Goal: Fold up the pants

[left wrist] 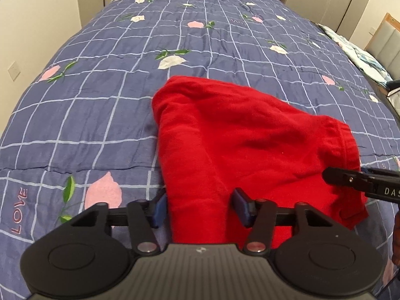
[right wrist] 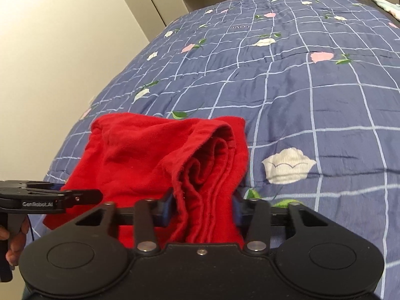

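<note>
Left gripper [left wrist: 198,206] and right gripper [right wrist: 202,208] each clenched on the near edge of the red pants [left wrist: 237,135], bunched on the bed [left wrist: 100,87], likely to lift for the next fold.

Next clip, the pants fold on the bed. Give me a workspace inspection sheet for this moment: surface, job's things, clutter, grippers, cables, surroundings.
Surface: bed with blue checked floral quilt, wrinkled.
Job's things: red pants, bunched in layers near the quilt's front edge.
Clutter: a light patterned cloth at the bed's far right side.
Grippers: left gripper has a fold of the pants between its pads; right gripper is clamped on the layered edge.
Cables: a thin dark cord by the hand holding the left gripper.
Surroundings: cream walls, a wall socket, shelving beyond the bed.
</note>
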### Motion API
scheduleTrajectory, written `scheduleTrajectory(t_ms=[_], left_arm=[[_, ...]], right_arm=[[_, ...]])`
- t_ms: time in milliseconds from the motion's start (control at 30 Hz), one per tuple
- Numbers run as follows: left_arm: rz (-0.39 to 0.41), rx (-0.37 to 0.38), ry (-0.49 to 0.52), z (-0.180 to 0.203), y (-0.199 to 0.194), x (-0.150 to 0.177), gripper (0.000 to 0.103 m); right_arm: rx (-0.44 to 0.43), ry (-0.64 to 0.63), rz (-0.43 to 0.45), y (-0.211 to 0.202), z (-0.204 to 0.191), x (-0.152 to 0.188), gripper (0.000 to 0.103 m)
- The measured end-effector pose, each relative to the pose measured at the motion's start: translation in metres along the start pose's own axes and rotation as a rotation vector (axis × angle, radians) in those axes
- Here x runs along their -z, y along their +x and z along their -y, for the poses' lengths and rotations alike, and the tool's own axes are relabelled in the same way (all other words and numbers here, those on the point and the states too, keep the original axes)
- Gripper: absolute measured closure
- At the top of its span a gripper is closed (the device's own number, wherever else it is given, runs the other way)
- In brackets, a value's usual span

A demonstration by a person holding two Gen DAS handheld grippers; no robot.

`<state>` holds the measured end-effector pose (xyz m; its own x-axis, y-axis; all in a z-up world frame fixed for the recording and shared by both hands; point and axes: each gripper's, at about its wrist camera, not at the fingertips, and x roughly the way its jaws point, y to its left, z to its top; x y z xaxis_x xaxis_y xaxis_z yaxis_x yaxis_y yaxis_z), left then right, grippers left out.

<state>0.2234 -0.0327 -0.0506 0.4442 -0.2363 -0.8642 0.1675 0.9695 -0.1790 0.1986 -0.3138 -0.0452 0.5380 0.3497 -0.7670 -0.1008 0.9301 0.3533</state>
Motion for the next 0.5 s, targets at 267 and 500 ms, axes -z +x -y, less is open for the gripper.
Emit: scheduleTrajectory(t_ms=[267, 500], left_arm=[[0.035, 0.021, -0.001, 0.001, -0.023, 0.004, 0.064], [0.073, 0.038, 0.013, -0.002, -0.047, 0.006, 0.069]], right_arm=[[0.014, -0.011, 0.037, -0.019, -0.013, 0.006, 0.074], [0.023, -0.063, 0.071, -0.038, -0.038, 0.01, 0.077]])
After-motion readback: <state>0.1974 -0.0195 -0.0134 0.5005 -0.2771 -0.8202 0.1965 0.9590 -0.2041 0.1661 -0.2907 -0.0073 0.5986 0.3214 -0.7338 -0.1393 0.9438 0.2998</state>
